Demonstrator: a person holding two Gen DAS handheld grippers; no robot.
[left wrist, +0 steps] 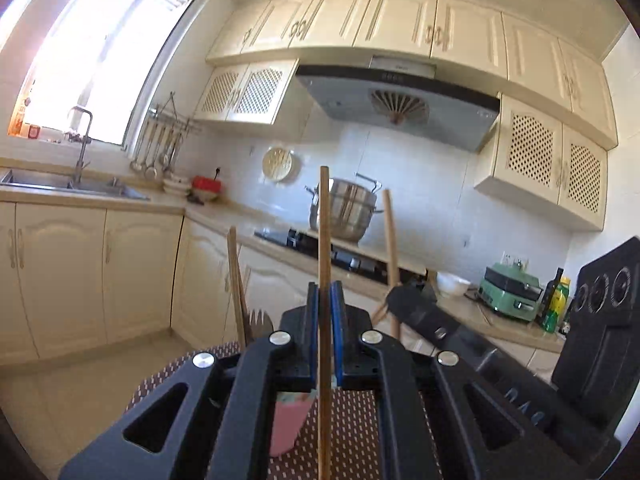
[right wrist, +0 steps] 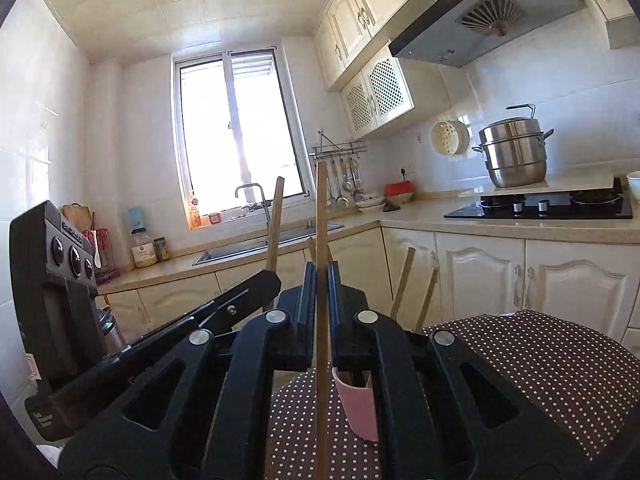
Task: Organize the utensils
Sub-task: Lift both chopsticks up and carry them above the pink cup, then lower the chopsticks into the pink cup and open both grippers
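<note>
The left gripper [left wrist: 325, 312] was closed on an upright wooden stick [left wrist: 324, 240]; the right gripper [right wrist: 322, 292] pinched another stick [right wrist: 321, 220] the same way. Below both, a pink cup [right wrist: 358, 408] stood on the dotted desk [right wrist: 540, 360], near its edge, with more wooden handles [right wrist: 402, 284] leaning out. The sticks looked light, stiff and smooth, so a mid-shaft grip seemed safest against pivoting.
</note>
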